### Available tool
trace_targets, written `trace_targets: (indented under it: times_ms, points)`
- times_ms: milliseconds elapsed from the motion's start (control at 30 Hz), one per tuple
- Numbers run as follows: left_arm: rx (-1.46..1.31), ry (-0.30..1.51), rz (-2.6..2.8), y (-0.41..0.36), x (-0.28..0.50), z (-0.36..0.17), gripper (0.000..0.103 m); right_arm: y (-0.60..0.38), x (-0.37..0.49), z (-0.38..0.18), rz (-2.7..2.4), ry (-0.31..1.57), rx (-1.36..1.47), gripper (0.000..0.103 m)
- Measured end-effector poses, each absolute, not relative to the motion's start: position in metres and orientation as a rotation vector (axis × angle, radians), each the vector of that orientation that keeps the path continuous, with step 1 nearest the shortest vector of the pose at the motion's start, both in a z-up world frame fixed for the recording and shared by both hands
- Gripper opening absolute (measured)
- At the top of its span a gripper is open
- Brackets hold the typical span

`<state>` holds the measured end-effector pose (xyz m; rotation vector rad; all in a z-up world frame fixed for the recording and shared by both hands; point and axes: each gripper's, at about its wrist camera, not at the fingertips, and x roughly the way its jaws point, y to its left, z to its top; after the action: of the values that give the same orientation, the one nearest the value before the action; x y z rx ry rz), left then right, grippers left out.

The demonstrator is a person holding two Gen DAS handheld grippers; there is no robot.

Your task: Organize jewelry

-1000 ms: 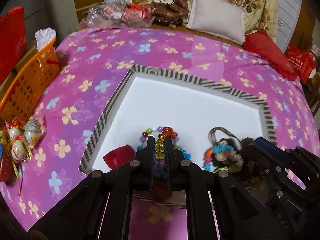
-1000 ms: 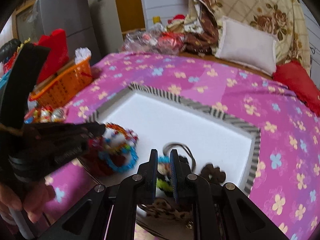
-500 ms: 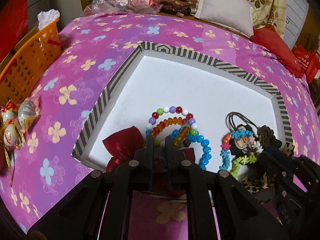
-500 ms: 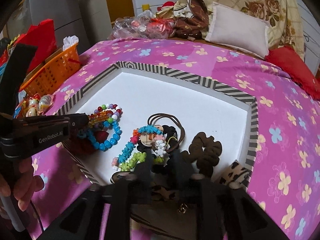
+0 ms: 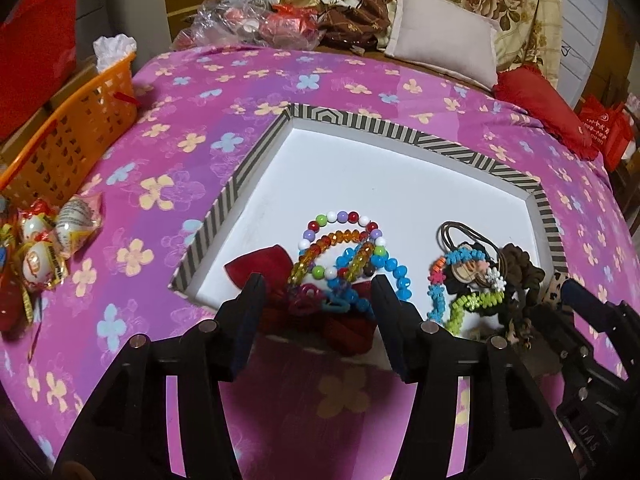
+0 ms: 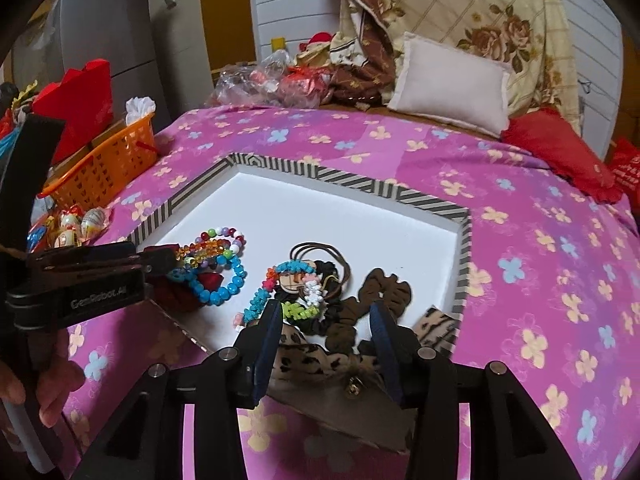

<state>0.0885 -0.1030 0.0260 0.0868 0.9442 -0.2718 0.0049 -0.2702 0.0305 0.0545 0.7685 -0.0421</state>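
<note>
A white tray with a striped rim (image 5: 448,145) (image 6: 352,182) lies on the pink flowered bedspread. In its near left part lie beaded bracelets (image 5: 344,250) (image 6: 218,258) over a red bow (image 5: 260,270). To their right lie colourful hair ties and a dark scrunchie (image 5: 476,280) (image 6: 304,284), a brown scrunchie (image 6: 384,292) and a leopard bow (image 6: 316,354). My left gripper (image 5: 318,300) is open and empty, just short of the bracelets. My right gripper (image 6: 324,320) is open and empty over the hair ties.
An orange basket (image 5: 76,136) (image 6: 104,168) stands at the bed's left edge, with wrapped sweets (image 5: 48,236) beside it. Pillows, a red cushion (image 5: 540,108) and bags are piled at the far end.
Both grippers have opened and drawn back from the tray. The bracelets the left one held now lie on the tray; the hair ties lie free under the right one.
</note>
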Motion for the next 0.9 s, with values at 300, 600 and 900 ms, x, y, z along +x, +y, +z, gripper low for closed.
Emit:
trace_targets:
  times_ms: [300, 600, 900]
  points:
    - [0.118, 0.882, -0.236, -0.092, 0.058, 0.033, 0.054, -0.272, -0.013, 0.035, -0.097, 0.757, 0.078, 0.049]
    - [0.128, 0.874, -0.221, -0.084, 0.028, 0.031, 0.054, -0.26, -0.035, 0.042, -0.109, 0.732, 0.057, 0.064]
    - [0.111, 0.874, -0.201, -0.076, 0.007, 0.029, 0.054, -0.251, -0.051, 0.042, -0.108, 0.738, 0.062, 0.064]
